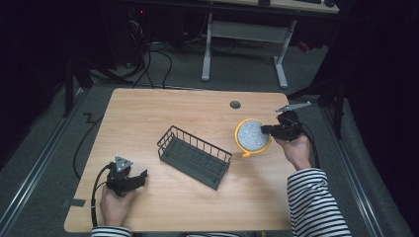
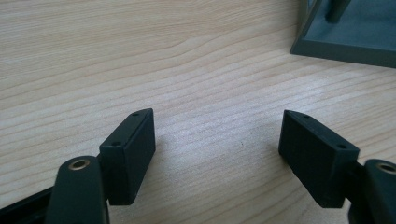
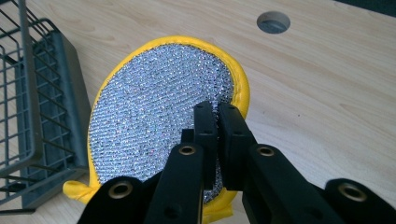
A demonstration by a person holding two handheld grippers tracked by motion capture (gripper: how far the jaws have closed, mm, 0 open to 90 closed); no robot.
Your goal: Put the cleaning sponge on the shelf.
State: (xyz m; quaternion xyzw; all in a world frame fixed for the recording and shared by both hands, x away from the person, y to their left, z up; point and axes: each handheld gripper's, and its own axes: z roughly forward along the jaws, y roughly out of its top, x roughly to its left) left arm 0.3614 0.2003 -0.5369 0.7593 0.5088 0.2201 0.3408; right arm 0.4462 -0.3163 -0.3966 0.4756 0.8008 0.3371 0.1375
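Dim room, wooden tabletop [image 1: 148,113] with cable hole [image 1: 235,104] near far edge. Round silver scrubbing pad [image 1: 253,135] with yellow rim toward right edge, pinched at its rim by right gripper [image 1: 267,130], jaws closed tight on it. Left gripper [image 1: 143,174] rested near front-left corner, jaws wide apart, nothing between. Dark wire basket [image 1: 195,155] mid-table, just left of pad. Likely step: carry pad over to basket; best lifted clear of basket rim before release, grip kept firm since pad floppy. Right gripper view gave sparkly mesh weave and thin edge grip [image 3: 217,126]; high view gave whole layout. Left gripper view gave bare wood, basket corner [image 2: 345,46].
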